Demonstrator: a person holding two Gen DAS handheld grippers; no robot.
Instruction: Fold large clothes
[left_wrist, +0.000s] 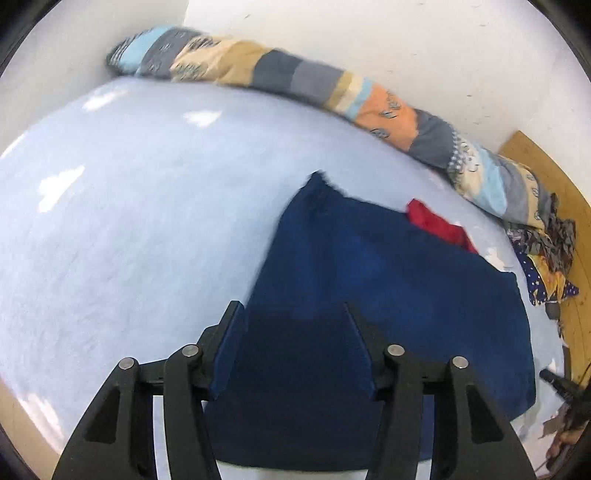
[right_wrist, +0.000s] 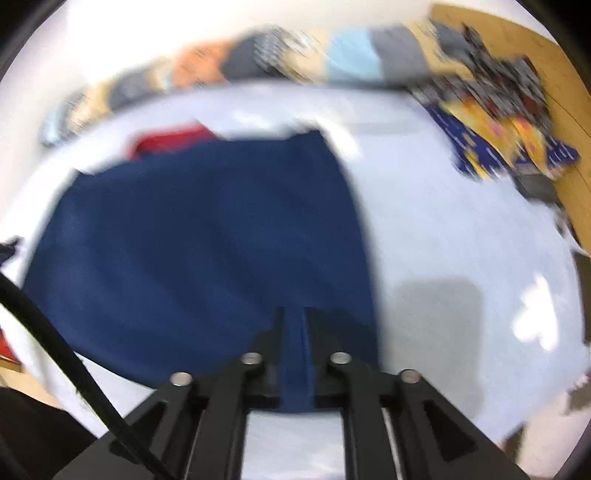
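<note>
The navy garment (left_wrist: 369, 280) lies under the parted left tongs (left_wrist: 291, 314); the right tongs (right_wrist: 294, 314) pinch its edge.

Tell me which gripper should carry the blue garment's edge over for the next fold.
Probably the right gripper: its jaws are nearly closed with a strip of the blue garment pinched between them. The left gripper stands wide open above the cloth, gripping nothing.
</note>
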